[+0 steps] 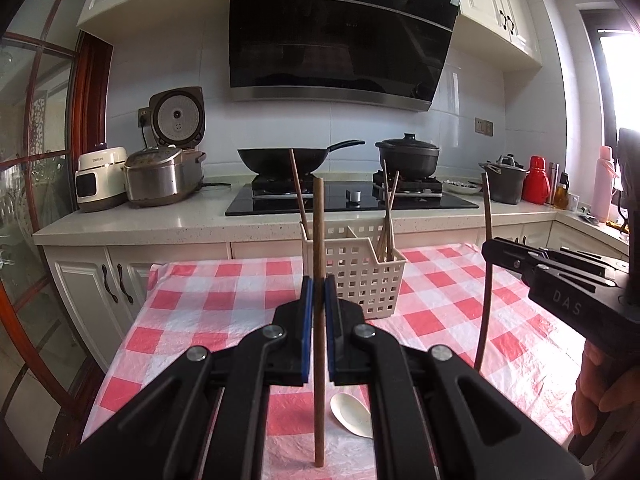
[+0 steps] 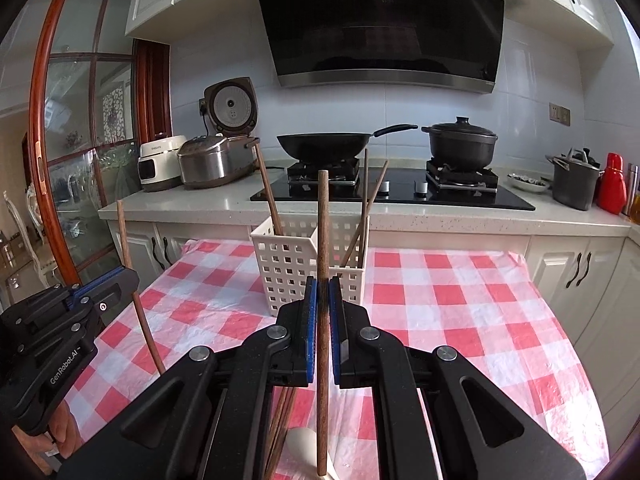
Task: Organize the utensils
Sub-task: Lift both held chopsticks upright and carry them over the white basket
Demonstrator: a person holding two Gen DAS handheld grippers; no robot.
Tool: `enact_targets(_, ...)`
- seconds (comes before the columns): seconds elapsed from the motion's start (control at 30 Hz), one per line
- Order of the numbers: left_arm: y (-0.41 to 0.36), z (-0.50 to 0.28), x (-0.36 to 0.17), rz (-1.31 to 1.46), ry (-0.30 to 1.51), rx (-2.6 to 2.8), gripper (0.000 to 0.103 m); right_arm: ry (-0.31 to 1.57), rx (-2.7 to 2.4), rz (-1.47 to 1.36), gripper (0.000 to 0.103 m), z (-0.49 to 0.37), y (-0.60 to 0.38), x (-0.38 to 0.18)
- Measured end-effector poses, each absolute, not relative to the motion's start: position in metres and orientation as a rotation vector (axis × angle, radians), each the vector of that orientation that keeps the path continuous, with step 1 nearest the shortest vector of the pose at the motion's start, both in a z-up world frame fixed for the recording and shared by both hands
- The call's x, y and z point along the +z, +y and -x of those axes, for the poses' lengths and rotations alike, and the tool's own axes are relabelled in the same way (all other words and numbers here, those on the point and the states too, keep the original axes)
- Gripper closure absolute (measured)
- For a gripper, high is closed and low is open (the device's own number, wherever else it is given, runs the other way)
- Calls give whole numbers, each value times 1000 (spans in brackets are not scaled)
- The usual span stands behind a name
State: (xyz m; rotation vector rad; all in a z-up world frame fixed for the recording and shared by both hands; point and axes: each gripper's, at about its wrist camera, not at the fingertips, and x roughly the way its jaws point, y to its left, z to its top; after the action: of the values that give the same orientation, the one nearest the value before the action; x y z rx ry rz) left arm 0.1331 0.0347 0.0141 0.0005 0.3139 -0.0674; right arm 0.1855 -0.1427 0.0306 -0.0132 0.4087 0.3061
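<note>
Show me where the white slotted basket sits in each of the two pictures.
Left wrist view: white basket stands centre, slightly right, just beyond the left gripper.
Right wrist view: basket centre, slightly left, behind the right gripper.
Shared landmark: the black wok on the stove.

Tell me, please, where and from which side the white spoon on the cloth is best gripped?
Both grippers are busy now, each shut on a chopstick: left gripper, right gripper. The spoon lies flat on the cloth, its wide bowl showing and its handle hidden under a finger. I would probably come from above and pinch the narrow handle across its width; the bowl looks too broad.
</note>
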Motion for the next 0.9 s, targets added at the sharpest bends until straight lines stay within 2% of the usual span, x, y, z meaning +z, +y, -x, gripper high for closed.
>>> enact_targets(0.9, 21, -149, 48, -27, 234, -58, 97, 323, 280, 14, 96, -195, -155, 61)
